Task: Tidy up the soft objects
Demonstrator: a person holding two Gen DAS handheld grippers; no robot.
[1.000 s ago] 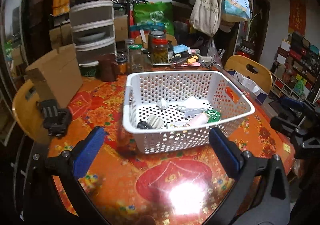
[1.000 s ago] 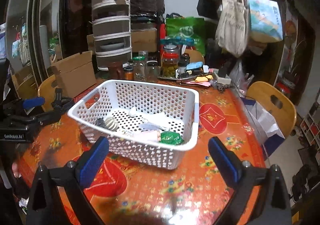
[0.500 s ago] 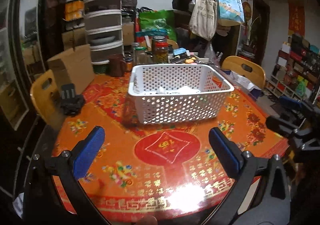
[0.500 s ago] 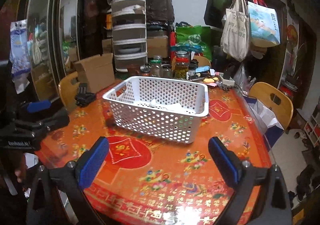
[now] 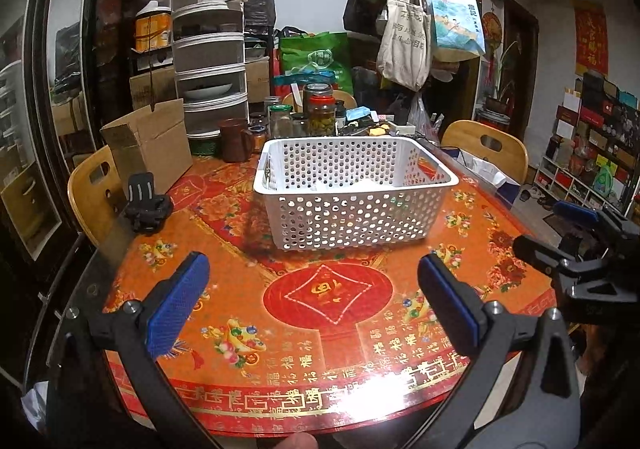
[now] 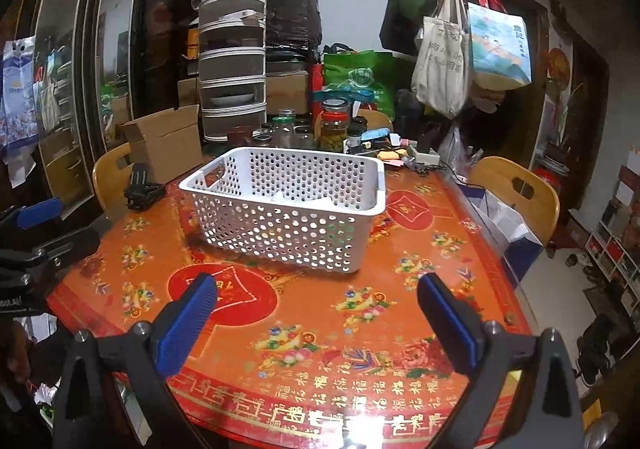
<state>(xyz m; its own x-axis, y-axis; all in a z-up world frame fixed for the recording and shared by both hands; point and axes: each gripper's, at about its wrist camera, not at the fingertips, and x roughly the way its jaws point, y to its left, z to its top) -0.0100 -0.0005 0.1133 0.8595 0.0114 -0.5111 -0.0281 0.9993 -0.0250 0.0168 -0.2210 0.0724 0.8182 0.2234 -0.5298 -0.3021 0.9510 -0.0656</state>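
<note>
at the far left of the round table with its red and orange floral cloth (image 5: 320, 313), a black clip-like gadget (image 5: 146, 205) sits by the edge, in front of an open brown cardboard box (image 5: 150, 147). my left claw (image 5: 314, 303) hangs low over the near rim of the table, its blue-padded jaws spread wide and holding nothing. dead centre stands the white perforated plastic basket (image 5: 352, 201), and that is where the soft things are: only a pale scrap of cloth (image 5: 366, 183) peeks above the rim, while the rest lies too deep to make out. behind it, a cluster of glass jars (image 5: 318, 111) crowds the back of the table. to the right, my right claw (image 6: 318, 311) is likewise agape and empty, well apart from the basket and aimed at its front wall. no loose soft item shows on the cloth, so i judge the gathering step done or nearly so. if anything remains, the next move calls for a look round the table for strays; otherwise both claws can simply stand off.
</note>
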